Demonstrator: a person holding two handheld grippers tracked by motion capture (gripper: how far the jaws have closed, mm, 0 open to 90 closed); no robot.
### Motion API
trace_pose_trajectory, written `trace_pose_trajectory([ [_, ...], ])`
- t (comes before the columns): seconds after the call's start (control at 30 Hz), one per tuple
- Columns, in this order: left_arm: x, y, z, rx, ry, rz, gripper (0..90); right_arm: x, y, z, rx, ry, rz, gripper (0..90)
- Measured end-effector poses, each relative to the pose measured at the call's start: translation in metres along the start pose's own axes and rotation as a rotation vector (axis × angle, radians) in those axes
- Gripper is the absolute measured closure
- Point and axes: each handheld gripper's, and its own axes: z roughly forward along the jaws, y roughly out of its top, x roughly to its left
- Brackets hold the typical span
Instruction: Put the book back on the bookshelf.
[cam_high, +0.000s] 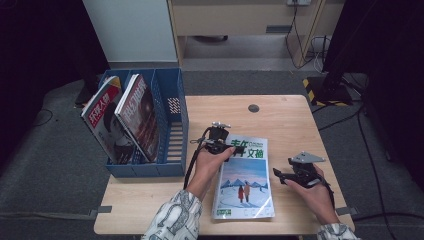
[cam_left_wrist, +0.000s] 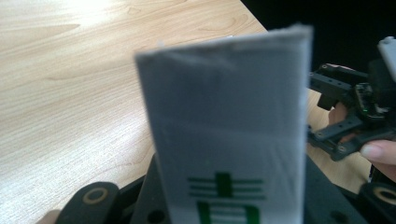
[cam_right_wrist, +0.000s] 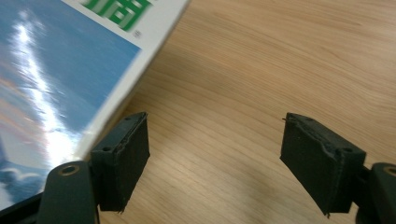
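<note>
The magazine (cam_high: 244, 179) is clamped at its top corner in your left gripper (cam_high: 226, 148); right gripper (cam_high: 282, 176) stands open (nothing between). Next, lift toward the file rack (cam_high: 172, 165).

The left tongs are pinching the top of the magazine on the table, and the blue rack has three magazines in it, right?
Not quite. The high view shows two magazines in the blue rack, not three. The left tongs do pinch the top of the magazine on the table.
</note>
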Motion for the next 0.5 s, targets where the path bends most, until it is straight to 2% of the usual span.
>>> trace_pose_trajectory([
  [0.23,-0.007,0.006,-0.013,-0.012,-0.003,0.019,73.3,-0.006,-0.006,0.003,0.038,-0.045,0.014,23.8],
  [0.4,-0.013,0.015,-0.024,-0.027,0.007,0.053,73.4,-0.007,-0.009,0.005,0.049,-0.055,0.001,22.6],
  [0.5,-0.015,0.019,-0.028,-0.035,0.011,0.063,73.4,-0.007,-0.01,0.006,0.064,-0.059,0.009,22.1],
])
